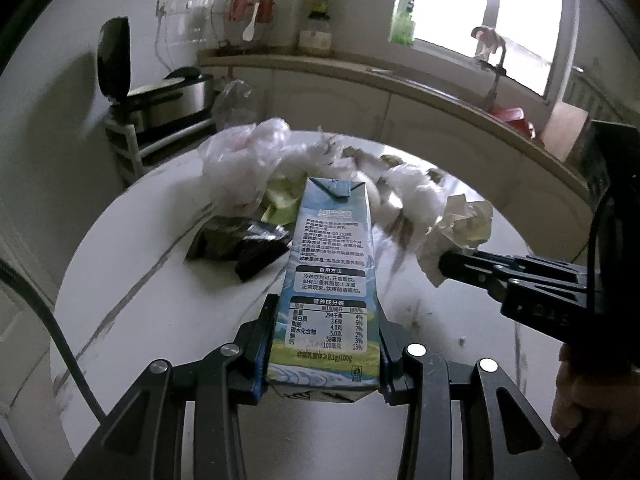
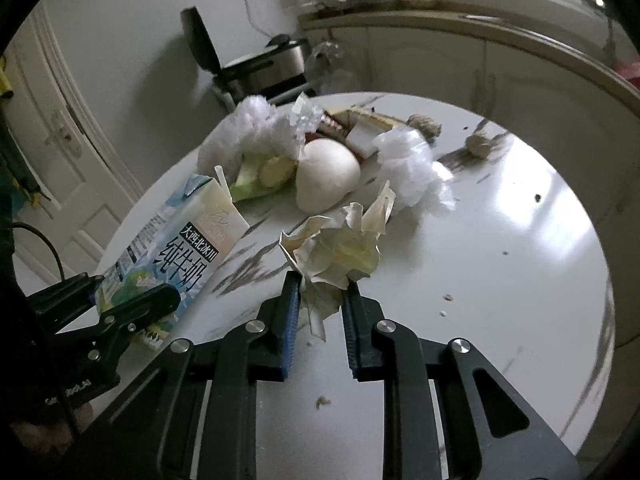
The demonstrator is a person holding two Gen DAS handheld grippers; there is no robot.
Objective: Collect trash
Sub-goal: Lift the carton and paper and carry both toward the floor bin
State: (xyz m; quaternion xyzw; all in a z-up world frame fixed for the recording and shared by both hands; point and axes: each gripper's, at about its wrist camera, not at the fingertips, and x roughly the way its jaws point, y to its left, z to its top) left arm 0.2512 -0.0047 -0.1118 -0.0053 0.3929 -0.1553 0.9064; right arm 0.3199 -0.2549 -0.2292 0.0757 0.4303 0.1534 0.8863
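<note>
A blue-and-white milk carton (image 1: 326, 280) is clamped by the left gripper (image 1: 326, 336) and crumpled cream-coloured paper (image 2: 340, 248) by the right gripper (image 2: 322, 292); a trash receptacle is judged needed next.

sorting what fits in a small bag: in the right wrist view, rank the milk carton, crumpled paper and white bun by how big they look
1. milk carton, clearly largest, though nearest the camera
2. crumpled paper and white bun look alike; the paper is nearer, so unranked
</note>
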